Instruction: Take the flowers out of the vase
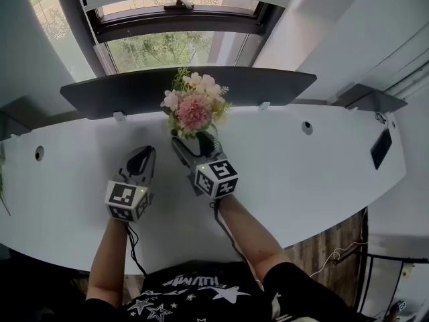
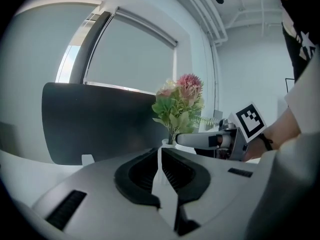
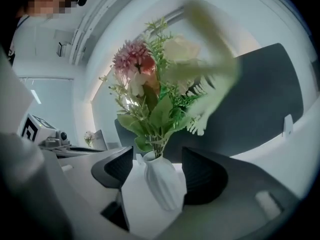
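Note:
A bunch of pink, cream and green flowers stands upright in a small white ribbed vase on the white table. My right gripper is open, one jaw on each side of the vase, with a gap showing between pads and vase in the right gripper view. The stems rise from the vase neck just above the jaws. My left gripper is shut with nothing in it, resting left of the vase; from it I see the flowers and the right gripper ahead.
A dark divider panel runs behind the vase along the table's back edge, with a window above it. Cable holes sit in the tabletop. A dark flat object hangs at the table's right end.

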Available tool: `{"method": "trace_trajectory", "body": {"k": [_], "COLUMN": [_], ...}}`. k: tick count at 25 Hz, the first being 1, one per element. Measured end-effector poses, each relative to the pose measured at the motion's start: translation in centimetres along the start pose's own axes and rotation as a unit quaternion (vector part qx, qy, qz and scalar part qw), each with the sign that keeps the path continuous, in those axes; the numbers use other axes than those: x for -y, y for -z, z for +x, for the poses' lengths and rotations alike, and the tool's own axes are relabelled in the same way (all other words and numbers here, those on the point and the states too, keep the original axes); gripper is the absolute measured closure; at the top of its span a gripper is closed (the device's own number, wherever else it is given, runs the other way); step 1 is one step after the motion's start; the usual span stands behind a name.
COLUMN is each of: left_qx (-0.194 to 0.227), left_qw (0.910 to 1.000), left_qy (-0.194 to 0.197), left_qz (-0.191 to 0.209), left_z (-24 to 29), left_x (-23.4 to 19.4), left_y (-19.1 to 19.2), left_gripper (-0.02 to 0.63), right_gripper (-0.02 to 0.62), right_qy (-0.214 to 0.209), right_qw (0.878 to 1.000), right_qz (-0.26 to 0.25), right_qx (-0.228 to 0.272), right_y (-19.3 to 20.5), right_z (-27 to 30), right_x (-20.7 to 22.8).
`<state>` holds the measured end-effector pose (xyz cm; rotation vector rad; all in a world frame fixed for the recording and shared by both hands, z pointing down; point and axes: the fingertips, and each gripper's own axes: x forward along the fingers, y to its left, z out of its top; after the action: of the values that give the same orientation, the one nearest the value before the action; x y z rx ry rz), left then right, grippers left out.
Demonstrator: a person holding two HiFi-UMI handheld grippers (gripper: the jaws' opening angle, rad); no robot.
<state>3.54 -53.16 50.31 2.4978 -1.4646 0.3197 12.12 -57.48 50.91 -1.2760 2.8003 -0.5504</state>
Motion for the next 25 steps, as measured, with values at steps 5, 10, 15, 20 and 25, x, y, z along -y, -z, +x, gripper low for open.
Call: {"method": "trace_trajectory", "body": {"k": [5,10,15,20,25], "left_qx": [-0.012,-0.014,-0.021,-0.026,-0.015], "left_qw": [0.9999,0.9997,0.9981,0.9961,0.9937], "left_qy": [0.009,0.012,0.041,0.063,0.085], "left_qz": [-0.007,0.015,0.042,0.055,0.072], "left_z": [1.3,2.5,3.9,4.9,5.9], "left_x": [-0.2,-0.6,-0.3,0.1,0.8], "left_y": [1.2,2.1,4.0,5.0,5.2], "left_gripper": [0.595,0.592,0.5,0.451,0.368], "right_gripper": [0.313,0.334,0.368,0.403,0.474], "right_qy": [-0.001,-0.001,-0.003,-0.005,0.001], "right_qw": [1.0,1.0,0.999,0.999,0.999], "right_qz": [-0.008,-0.027,-0.033,-0.037,-0.045], "right_qx": [0.007,0.014,0.013,0.017,0.015], "right_y": [-0.1,-0.5,-0.5,-0.4,-0.7], "right_z": [0.9,1.8,2.4,2.8,2.7], "right_x": [0.0,-0.3,-0.3,-0.3,-0.1]}}
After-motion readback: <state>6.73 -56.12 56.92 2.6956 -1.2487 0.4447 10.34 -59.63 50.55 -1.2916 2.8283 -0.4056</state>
